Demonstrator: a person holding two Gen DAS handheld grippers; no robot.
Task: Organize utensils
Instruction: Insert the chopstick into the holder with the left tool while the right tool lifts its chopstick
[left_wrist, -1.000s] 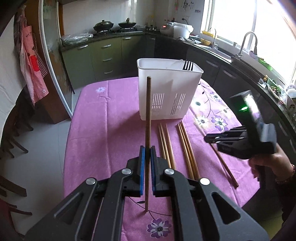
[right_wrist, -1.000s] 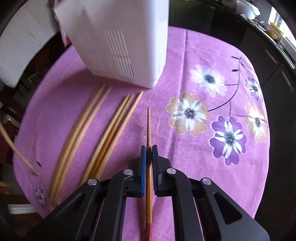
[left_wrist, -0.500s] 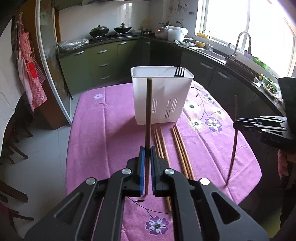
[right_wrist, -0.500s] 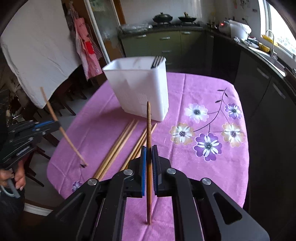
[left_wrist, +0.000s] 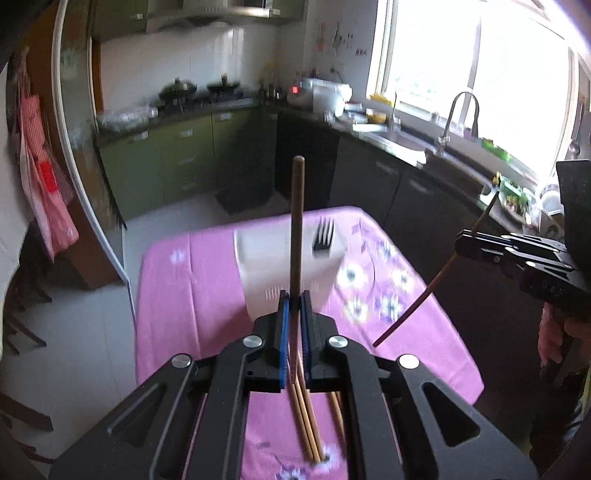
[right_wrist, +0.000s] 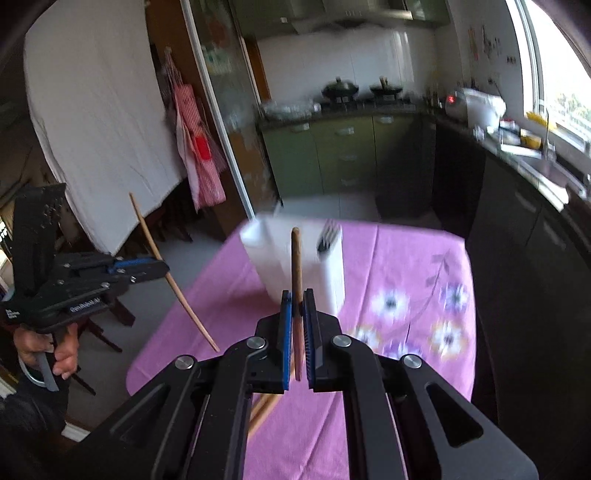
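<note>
My left gripper (left_wrist: 292, 301) is shut on a dark wooden chopstick (left_wrist: 297, 221) that stands upright, high above the table. My right gripper (right_wrist: 296, 299) is shut on another chopstick (right_wrist: 296, 258), also upright. Each shows in the other's view: the right gripper (left_wrist: 466, 246) with its slanted chopstick (left_wrist: 424, 295), the left gripper (right_wrist: 160, 266) with its chopstick (right_wrist: 177, 284). A white utensil holder (left_wrist: 269, 266) with a black fork (left_wrist: 324, 236) in it stands on the purple flowered tablecloth (left_wrist: 177, 295). Several loose chopsticks (left_wrist: 304, 417) lie on the cloth below my left gripper.
Kitchen counters with a sink and faucet (left_wrist: 458, 114) run along the right. Green cabinets (left_wrist: 177, 158) and a stove with pans stand at the back. A red apron (right_wrist: 195, 155) hangs by a door frame. Chairs (left_wrist: 22, 325) stand left of the table.
Both grippers have risen well above the table, each carrying its chopstick. The holder and cloth now look smaller and lower in both views.
</note>
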